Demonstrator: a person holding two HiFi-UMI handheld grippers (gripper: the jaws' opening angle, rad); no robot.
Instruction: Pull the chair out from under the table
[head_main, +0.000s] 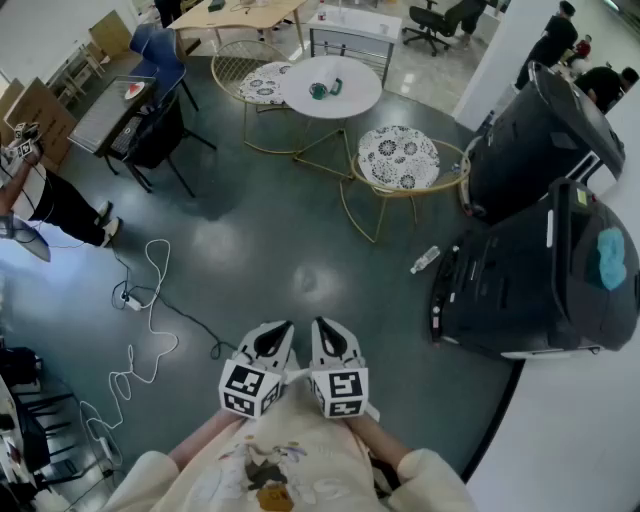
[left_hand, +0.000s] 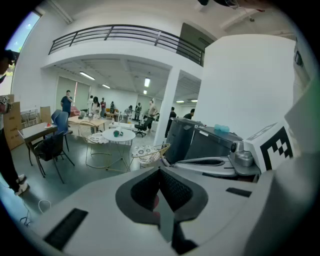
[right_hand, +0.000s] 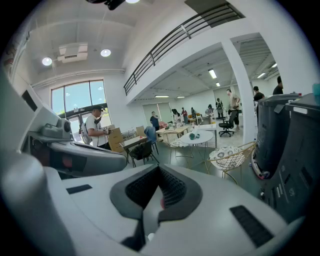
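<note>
A round white table (head_main: 330, 87) stands far ahead on the dark floor, with a green item on top. Two gold wire chairs with patterned cushions flank it: one chair (head_main: 398, 157) at its near right, the other chair (head_main: 262, 82) at its left. The same table (left_hand: 118, 135) and near chair (left_hand: 150, 152) show small in the left gripper view, and the table (right_hand: 196, 136) and chair (right_hand: 227, 156) in the right gripper view. My left gripper (head_main: 272, 335) and right gripper (head_main: 328, 330) hang side by side close to my body, far from the chairs. Both are shut and hold nothing.
Two big black machines (head_main: 540, 270) (head_main: 545, 140) stand along the right side. A plastic bottle (head_main: 424, 260) lies on the floor beside them. A white cable (head_main: 140, 330) snakes over the floor at left. A person (head_main: 50, 200) stands at far left near a desk with a black chair (head_main: 150, 130).
</note>
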